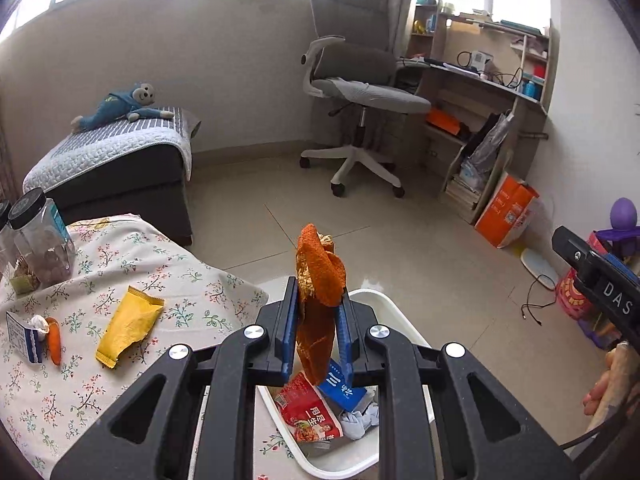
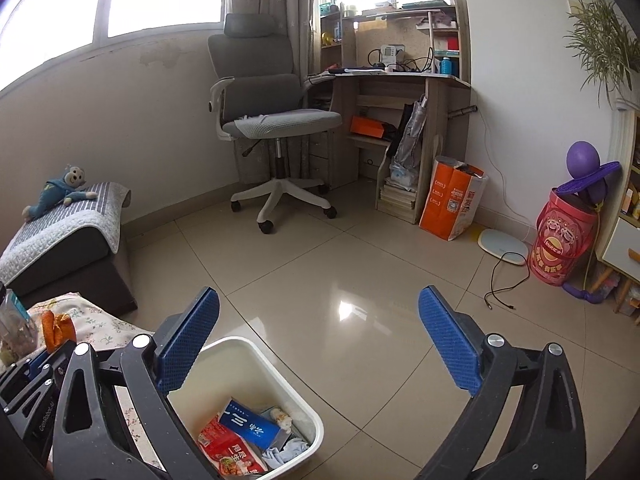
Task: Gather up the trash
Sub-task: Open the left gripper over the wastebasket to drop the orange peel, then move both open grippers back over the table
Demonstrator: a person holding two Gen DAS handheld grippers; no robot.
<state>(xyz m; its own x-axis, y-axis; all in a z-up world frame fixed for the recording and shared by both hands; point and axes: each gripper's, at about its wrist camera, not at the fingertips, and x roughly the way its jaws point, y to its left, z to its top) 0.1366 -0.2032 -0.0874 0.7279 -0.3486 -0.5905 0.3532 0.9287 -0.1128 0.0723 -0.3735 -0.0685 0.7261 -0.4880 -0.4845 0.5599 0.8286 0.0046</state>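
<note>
My left gripper (image 1: 317,308) is shut on an orange peel (image 1: 318,280) and holds it above the white trash bin (image 1: 384,304). The bin (image 2: 256,350) holds a red packet (image 2: 230,450), a blue carton (image 2: 250,426) and crumpled tissues. On the floral tablecloth (image 1: 100,380) lie a yellow wrapper (image 1: 128,326), a small carrot piece (image 1: 54,340) and a blue-white carton with a tissue (image 1: 28,334). My right gripper (image 2: 318,340) is open and empty, above the bin's right side; it shows at the right edge of the left wrist view (image 1: 596,280).
Plastic jars (image 1: 40,236) stand at the table's far left. A dark sofa with a plush monkey (image 1: 128,100), a grey office chair (image 2: 272,120), a desk (image 2: 400,80), an orange bag (image 2: 450,204), a red bucket (image 2: 560,240) and a loose cable (image 2: 504,280) stand around the tiled floor.
</note>
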